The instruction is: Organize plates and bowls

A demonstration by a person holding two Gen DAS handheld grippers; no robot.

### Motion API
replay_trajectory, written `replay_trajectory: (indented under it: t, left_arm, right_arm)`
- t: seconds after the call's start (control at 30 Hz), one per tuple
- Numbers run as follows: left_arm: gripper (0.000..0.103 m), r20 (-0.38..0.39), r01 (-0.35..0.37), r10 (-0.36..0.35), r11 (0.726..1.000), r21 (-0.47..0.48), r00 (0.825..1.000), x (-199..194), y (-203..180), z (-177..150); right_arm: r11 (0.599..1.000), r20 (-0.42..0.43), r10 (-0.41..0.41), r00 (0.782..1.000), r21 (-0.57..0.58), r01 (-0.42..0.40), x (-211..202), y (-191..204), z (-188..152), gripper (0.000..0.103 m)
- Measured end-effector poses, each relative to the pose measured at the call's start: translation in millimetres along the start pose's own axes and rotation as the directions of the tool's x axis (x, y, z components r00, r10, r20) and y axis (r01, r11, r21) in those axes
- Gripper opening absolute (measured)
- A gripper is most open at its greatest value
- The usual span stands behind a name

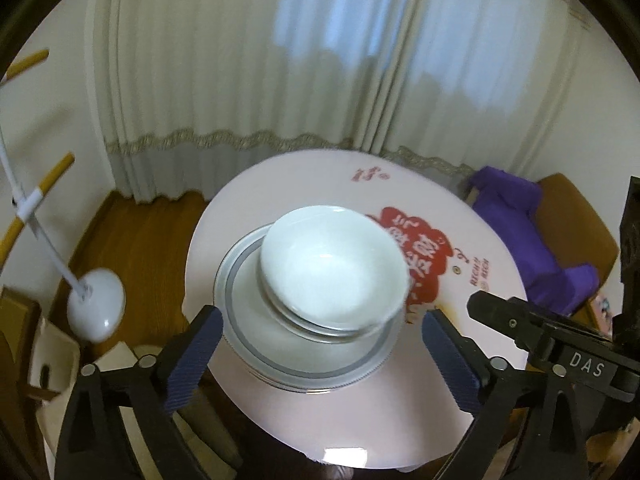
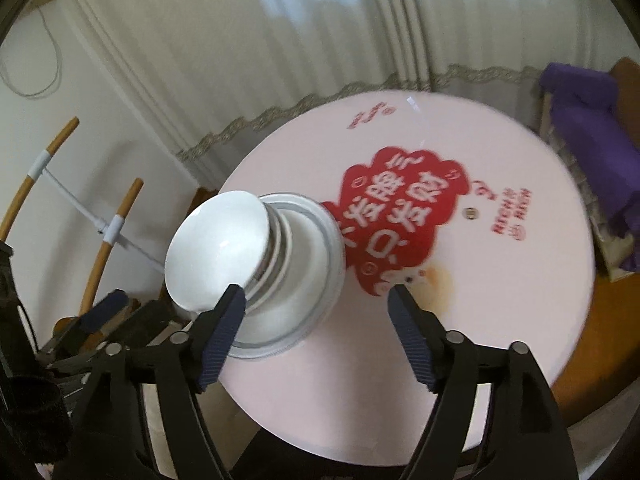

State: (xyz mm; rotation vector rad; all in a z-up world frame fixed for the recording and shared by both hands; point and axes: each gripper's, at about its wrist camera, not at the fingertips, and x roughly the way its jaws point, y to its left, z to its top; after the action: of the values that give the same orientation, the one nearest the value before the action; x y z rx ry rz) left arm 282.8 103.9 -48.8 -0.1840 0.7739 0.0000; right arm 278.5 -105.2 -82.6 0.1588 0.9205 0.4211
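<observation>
- My left gripper (image 1: 322, 350) has its jaws wide apart, with nothing between them.
- My right gripper (image 2: 316, 334) is also spread, and it holds nothing.
- The white bowls (image 1: 334, 266) sit nested on the stack of plates (image 1: 256, 332).
- This stack stands on the round pink table (image 2: 520, 300), at its left side, just in front of both grippers.
</observation>
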Motion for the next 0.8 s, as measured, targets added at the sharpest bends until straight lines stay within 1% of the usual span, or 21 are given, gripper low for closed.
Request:
replay_trajectory:
  t: [0.03,0.1,0.2,0.33,0.4,0.43,0.47,0.53,0.63,0.73,0.8]
  left_arm:
    - [0.101,0.020,0.004,-0.004,1.000,0.011,1.000,-8.0,-4.3,-5.2]
    - [0.102,0.036,0.020,-0.022,0.999,0.030,0.999,-17.8,-9.6,-14.6]
    - [0.102,0.061,0.031,-0.034,0.998,0.056,0.998,-35.5,-17.0,-31.0]
    - [0.102,0.134,0.026,-0.038,0.995,0.091,0.990,-62.3,-27.0,-50.0]
    - [0.102,0.155,0.041,-0.055,0.995,0.092,0.986,-74.0,-28.2,-61.1]
    - [0.102,0.163,0.040,-0.055,0.995,0.093,0.985,-76.9,-27.8,-65.1]
    - [0.102,0.176,0.036,-0.053,0.995,0.096,0.983,-82.2,-28.3,-70.1]
    - [0.102,0.201,0.041,-0.065,0.992,0.121,0.977,-93.0,-31.8,-81.9]
    - [0.102,0.232,0.065,-0.099,0.986,0.151,0.968,-107.1,-36.2,-98.8]
    - [0.102,0.258,0.099,-0.142,0.980,0.172,0.956,-124.7,-38.2,-114.6]
    - [0.102,0.271,0.112,-0.158,0.978,0.177,0.950,-129.0,-36.5,-118.7]
  right_arm:
    - [1.000,0.016,-0.014,1.000,0.002,0.014,-5.4,-2.0,-4.6,0.083]
    - [0.999,0.054,-0.051,0.997,0.002,0.051,-19.5,-6.9,-16.7,0.085]
    - [0.997,0.095,-0.076,0.993,0.016,0.075,-36.6,-14.0,-32.9,0.089]
    - [0.996,0.145,-0.084,0.986,0.033,0.080,-59.5,-18.3,-52.1,0.091]
    - [0.995,0.180,-0.096,0.979,0.034,0.091,-72.0,-16.9,-60.9,0.092]
    - [0.994,0.205,-0.105,0.973,0.034,0.101,-79.7,-16.3,-65.8,0.093]
    - [0.993,0.226,-0.117,0.967,0.033,0.113,-86.8,-15.8,-70.9,0.096]
    - [0.991,0.256,-0.135,0.957,0.043,0.128,-99.1,-16.1,-80.5,0.098]
    - [0.984,0.307,-0.176,0.935,0.047,0.169,-119.1,-14.2,-96.4,0.098]
    - [0.979,0.359,-0.206,0.910,0.062,0.196,-139.3,-13.6,-114.8,0.102]
    - [0.975,0.383,-0.223,0.896,0.075,0.211,-150.2,-13.2,-125.0,0.102]
